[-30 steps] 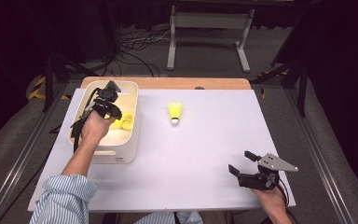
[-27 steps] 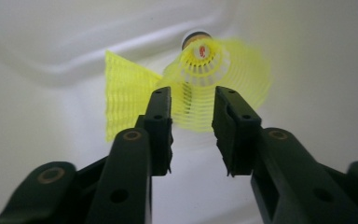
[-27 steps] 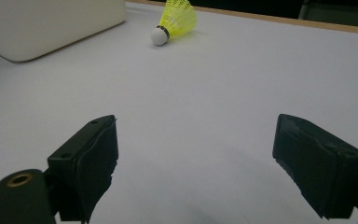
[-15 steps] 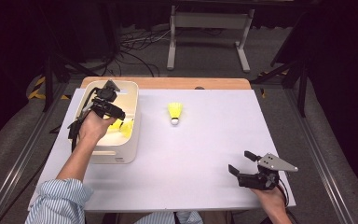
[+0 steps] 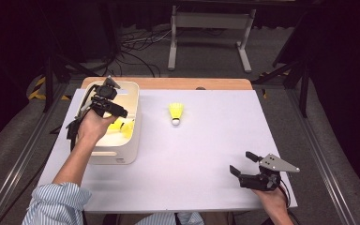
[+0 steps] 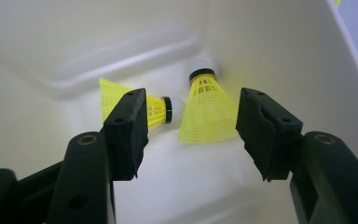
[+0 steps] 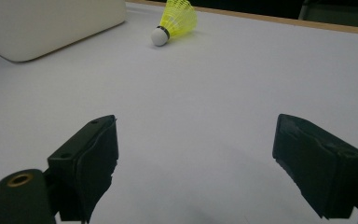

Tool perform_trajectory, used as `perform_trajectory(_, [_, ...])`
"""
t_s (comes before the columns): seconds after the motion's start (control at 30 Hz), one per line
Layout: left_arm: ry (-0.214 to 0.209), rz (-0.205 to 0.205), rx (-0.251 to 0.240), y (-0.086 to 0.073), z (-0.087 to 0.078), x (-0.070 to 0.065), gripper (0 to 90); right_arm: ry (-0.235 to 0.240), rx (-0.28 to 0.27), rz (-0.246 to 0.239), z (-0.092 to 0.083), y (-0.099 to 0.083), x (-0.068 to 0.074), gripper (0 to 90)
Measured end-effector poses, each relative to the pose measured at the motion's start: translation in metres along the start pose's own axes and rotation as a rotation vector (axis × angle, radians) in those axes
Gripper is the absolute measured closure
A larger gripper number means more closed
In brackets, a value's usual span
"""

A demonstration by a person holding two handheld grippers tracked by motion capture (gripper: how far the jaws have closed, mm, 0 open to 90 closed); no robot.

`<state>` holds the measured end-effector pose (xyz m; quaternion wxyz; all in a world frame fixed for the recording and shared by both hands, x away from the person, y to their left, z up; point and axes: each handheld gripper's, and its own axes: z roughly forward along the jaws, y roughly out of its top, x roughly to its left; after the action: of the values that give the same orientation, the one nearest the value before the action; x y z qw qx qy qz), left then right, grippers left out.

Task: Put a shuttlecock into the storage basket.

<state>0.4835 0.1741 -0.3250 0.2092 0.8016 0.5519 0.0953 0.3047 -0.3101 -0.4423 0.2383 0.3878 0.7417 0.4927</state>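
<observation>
shuttlecocks (image 6: 205, 112), two of them, lie in the white bin (image 5: 133, 140), and the left gripper (image 6: 191, 126), jaws just opened wide and empty, should lift straight clear; right gripper (image 5: 243, 164) waits open, empty.

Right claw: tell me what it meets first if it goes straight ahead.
The right claw points across bare white table. The yellow shuttlecock lies slightly left of that line, so the way looks free, though depth is unclear.
</observation>
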Motion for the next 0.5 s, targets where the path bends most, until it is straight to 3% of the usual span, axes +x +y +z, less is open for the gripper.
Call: perform_trajectory(0.5, [-0.022,0.009,-0.051,0.0,-0.016,-0.008,42.0,0.001,0.0,0.0,0.0,0.0,0.0,14.8])
